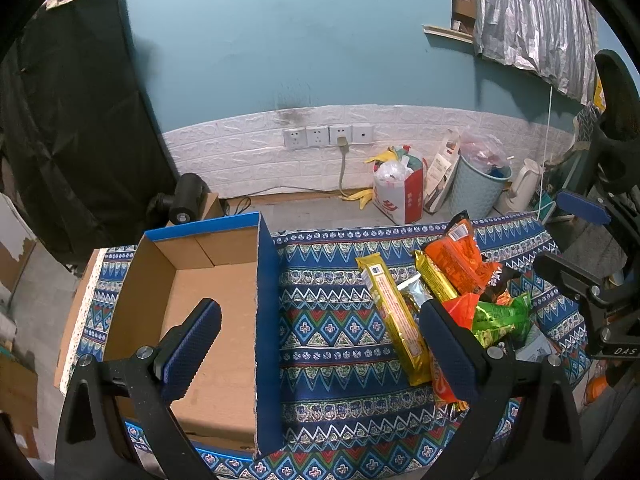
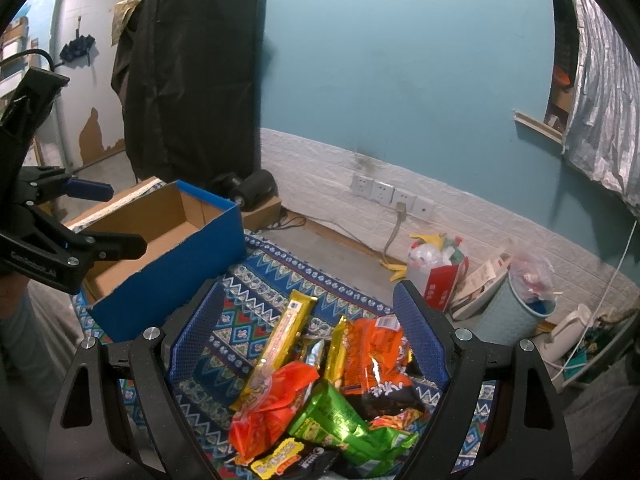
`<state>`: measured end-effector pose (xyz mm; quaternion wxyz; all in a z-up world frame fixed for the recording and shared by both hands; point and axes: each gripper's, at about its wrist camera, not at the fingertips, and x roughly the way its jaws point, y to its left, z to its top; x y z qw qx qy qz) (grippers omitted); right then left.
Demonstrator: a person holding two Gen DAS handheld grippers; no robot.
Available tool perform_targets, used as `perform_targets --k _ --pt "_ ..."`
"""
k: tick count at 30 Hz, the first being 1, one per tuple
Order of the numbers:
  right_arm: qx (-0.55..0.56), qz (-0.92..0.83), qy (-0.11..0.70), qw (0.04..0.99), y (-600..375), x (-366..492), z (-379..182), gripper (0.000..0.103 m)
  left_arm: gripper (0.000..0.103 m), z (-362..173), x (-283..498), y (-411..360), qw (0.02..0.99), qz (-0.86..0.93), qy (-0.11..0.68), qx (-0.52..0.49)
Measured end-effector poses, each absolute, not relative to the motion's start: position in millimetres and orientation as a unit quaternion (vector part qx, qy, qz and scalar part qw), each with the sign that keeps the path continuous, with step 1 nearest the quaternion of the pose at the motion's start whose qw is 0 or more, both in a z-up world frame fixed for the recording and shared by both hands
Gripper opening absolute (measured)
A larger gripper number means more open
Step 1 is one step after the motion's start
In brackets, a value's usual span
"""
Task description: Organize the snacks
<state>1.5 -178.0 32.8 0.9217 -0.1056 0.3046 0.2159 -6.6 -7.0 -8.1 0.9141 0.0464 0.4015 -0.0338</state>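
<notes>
Snack pile (image 2: 328,392): heaped on the patterned cloth (image 1: 332,328), well right of the box, packets overlapping every which way.
Long yellow packet (image 1: 394,316): lying lengthwise at the pile's left edge, nearest the box.
Orange bag (image 2: 374,354): on top toward the far side, a green packet (image 2: 340,420) and a red-orange packet (image 2: 272,408) crowding the near side.
Right gripper (image 2: 310,344): jaws spread wide, nothing held, straddling the pile from above.
Left gripper (image 1: 320,344): also wide apart and empty; one finger over the box, the other at the pile's near edge.
Cardboard box (image 1: 266,304): blue outside, brown inside, open top, nothing in it.
Open room: a bare strip of cloth runs between the box wall and the pile.
Edges: the cloth's far border ends at the floor.
Beyond: a pale blue bin (image 1: 476,190) stuffed with rubbish, a red-and-white bag (image 1: 400,196) beside it, wall sockets (image 1: 328,136) behind.
</notes>
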Motion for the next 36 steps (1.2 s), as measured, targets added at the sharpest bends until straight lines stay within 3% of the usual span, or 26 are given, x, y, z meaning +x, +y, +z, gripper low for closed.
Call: perform_targets --k 24,36 --pt "-0.113 0.22 0.327 0.912 -182 6 26 0.085 0.101 -18 -1 -18 0.906 -0.042 0.417 0.056" --pt "-0.119 0.204 0.388 0.891 -214 26 -5 0.085 0.101 -69 20 -48 0.873 -0.074 0.479 0.051"
